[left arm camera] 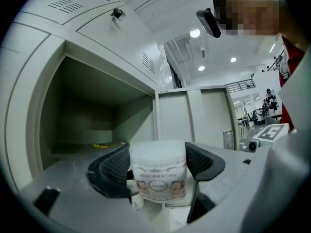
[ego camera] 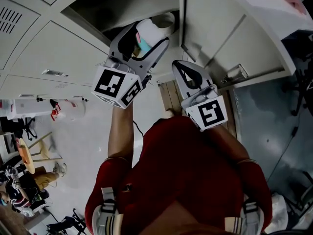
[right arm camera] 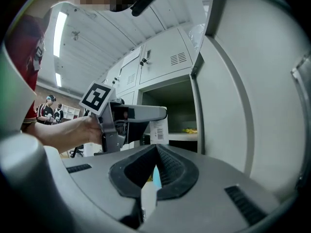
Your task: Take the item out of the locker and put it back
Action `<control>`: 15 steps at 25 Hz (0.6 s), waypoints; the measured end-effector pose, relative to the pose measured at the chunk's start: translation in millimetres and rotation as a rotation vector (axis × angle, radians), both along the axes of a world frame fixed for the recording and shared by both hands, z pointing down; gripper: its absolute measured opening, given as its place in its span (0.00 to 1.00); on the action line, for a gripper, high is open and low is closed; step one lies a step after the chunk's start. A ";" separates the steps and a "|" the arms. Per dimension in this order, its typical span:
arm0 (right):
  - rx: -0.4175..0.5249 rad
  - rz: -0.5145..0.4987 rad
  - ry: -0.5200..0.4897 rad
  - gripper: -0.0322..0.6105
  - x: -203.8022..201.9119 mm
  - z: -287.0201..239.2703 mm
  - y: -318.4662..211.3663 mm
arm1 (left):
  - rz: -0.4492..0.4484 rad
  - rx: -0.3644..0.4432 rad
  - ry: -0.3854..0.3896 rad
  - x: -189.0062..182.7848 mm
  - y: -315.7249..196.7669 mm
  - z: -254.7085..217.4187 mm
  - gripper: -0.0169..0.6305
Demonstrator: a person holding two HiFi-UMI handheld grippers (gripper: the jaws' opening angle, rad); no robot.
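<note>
My left gripper point(ego camera: 149, 37) is shut on a white round tub point(ego camera: 145, 31) with a printed label, held upright between the ribbed pads just in front of the open locker point(ego camera: 122, 4). In the left gripper view the tub point(left arm camera: 158, 171) fills the gap between the jaws, with the dark locker compartment point(left arm camera: 92, 115) behind it. My right gripper point(ego camera: 183, 67) hangs lower right of it, near the open door, jaws shut with nothing in them. The right gripper view shows its pads point(right arm camera: 167, 166) touching, and beyond them the left gripper point(right arm camera: 141, 114) with the tub point(right arm camera: 159, 130).
A small yellow item point(left arm camera: 108, 145) lies on the locker shelf. The locker door point(ego camera: 215, 23) stands open at the right. Closed locker doors point(ego camera: 54, 48) surround the opening. Chairs and clutter point(ego camera: 24, 170) stand on the floor at the left.
</note>
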State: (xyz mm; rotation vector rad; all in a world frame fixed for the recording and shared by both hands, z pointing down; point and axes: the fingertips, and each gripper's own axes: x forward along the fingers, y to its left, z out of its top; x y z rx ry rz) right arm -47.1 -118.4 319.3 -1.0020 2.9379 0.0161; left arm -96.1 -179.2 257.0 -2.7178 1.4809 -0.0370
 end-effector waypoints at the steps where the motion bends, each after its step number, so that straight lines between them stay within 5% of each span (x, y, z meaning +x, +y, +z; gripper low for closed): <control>1: -0.003 0.004 0.002 0.05 0.7 1.6 -0.5 | -0.003 -0.001 0.000 0.4 0.7 4.7 0.59; 15: -0.035 0.050 0.041 0.05 6.9 18.7 -2.0 | -0.010 -0.044 0.002 7.4 1.1 66.2 0.59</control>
